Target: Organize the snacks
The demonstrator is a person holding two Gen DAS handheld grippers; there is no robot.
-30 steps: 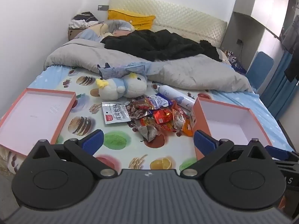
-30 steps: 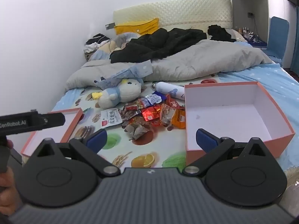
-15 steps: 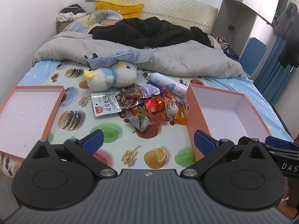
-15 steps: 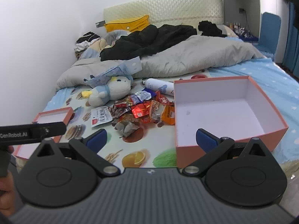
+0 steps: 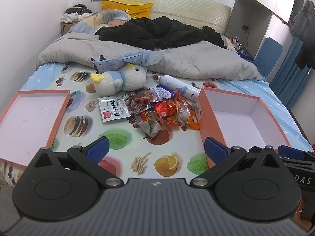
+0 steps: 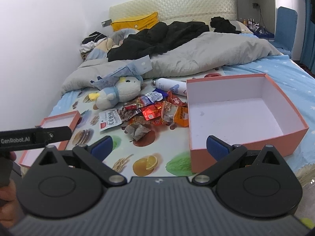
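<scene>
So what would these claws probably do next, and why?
Probably the right gripper moves forward to the snack pile. Both grippers are open and hold nothing, the deep pink box beside the pile has nothing in it, and the left gripper sits just as far back.

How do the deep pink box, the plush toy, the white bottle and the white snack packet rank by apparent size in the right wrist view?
1. Deep pink box, largest, though nearest.
2. Plush toy.
3. White bottle and white snack packet: too alike; bottle partly hidden.

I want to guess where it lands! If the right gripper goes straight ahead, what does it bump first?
Probably the printed bedsheet, then the snack pile. The right gripper is open and empty; depth is unclear.
</scene>
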